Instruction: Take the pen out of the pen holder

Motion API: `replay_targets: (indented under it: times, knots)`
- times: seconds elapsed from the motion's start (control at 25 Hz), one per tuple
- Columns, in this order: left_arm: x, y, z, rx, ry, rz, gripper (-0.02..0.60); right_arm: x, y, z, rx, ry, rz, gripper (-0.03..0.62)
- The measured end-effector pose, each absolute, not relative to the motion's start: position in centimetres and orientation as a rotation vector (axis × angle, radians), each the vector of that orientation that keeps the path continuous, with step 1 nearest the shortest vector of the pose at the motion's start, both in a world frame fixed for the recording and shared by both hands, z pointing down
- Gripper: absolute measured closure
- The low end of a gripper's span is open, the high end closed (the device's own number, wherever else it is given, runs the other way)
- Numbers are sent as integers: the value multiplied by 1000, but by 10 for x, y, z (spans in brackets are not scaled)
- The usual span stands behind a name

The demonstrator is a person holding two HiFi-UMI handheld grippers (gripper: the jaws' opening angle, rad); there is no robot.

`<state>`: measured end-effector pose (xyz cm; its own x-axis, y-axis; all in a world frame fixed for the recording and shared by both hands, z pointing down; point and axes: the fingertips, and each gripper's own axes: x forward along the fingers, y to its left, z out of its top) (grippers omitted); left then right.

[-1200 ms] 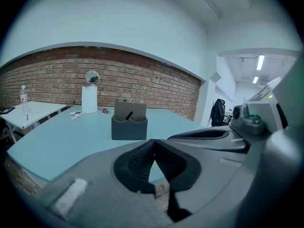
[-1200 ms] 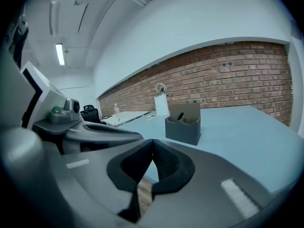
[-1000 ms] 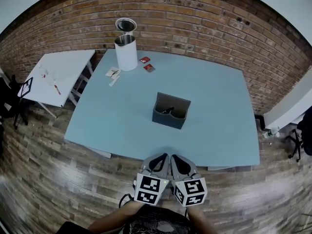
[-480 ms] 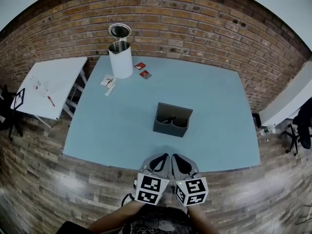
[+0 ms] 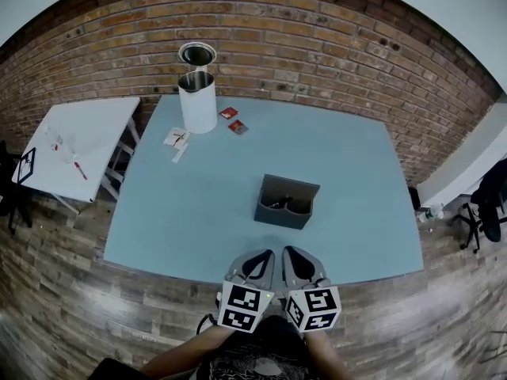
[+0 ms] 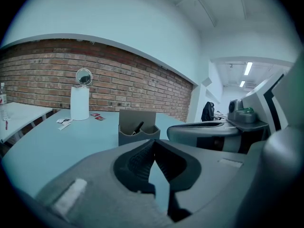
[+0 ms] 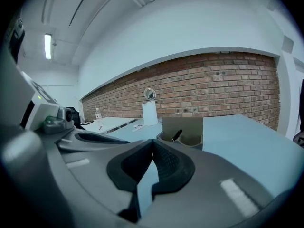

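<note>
- At the far left, a white side surface [image 5: 79, 137] stands off the corner of the blue surface [image 5: 198, 204], with a few small items on it that are too small to make out.
- At the blue surface's far left corner, a white cylinder [image 5: 198, 105] stands upright with a round mirror [image 5: 197, 54] just behind it.
- Some paper slips [image 5: 179, 138] lie just in front of the cylinder, and two small red packets [image 5: 232, 119] lie beside it to the right.
- Your left claw [image 5: 261, 256] hangs at the near edge of the blue surface, short of the holder and touching nothing.
- In the left gripper view its ribbed pads [image 6: 140, 158] meet at the tips, so this claw is closed and empty.
- The grey pen holder [image 5: 287, 203] sits upright near the middle of the blue surface, just right of centre and well apart from both claws.
- The holder has a tall back wall and two cups in front.
- The dark pen [image 6: 138, 127] is inside the holder, leaning in its left cup.
- Your right claw [image 5: 293, 253] sits just beside the left one at the same near edge, aimed toward the holder.
- In the right gripper view its pads [image 7: 166, 163] are pressed together at the tips with nothing between them, so this claw is closed and empty too.
</note>
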<state>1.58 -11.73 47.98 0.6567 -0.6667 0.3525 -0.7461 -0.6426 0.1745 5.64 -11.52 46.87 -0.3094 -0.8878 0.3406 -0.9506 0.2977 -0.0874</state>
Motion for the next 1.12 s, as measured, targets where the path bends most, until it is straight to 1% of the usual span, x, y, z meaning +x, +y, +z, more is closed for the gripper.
replay_targets:
  times: [0.6, 1.12]
  knots:
    - [3, -141, 481, 2550, -1206, 347, 577, 67, -151, 460, 1727, -2352, 354, 589]
    - [20, -182, 482, 2551, -1206, 362, 577, 80, -196, 466, 1718, -2348, 375, 582]
